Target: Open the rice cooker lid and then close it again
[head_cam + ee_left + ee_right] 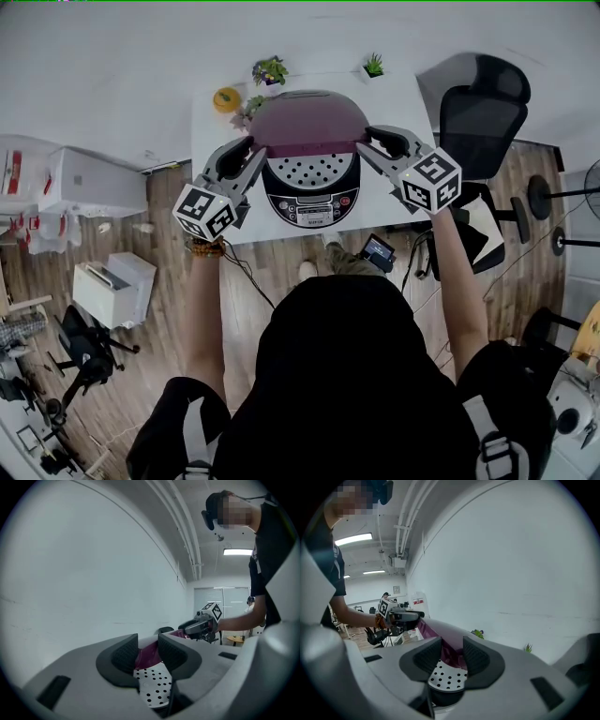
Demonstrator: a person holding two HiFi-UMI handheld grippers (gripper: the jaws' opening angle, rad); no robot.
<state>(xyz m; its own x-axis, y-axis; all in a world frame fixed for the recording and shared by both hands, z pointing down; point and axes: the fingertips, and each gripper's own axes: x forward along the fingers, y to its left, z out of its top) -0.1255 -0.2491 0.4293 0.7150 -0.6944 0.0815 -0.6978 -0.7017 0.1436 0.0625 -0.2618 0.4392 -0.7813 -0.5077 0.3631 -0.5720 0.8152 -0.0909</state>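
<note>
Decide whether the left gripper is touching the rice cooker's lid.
Touching. In the left gripper view the lid fills the gap between the pads of the left gripper, its maroon edge meeting both, with no space on either side.

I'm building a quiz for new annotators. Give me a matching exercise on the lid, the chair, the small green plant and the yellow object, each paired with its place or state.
1 lid
2 chair
3 small green plant
4 yellow object

A far right corner of the table
B raised open
C beside the table, to its right
D far left corner of the table

Pairs: 1-B, 2-C, 3-A, 4-D
</note>
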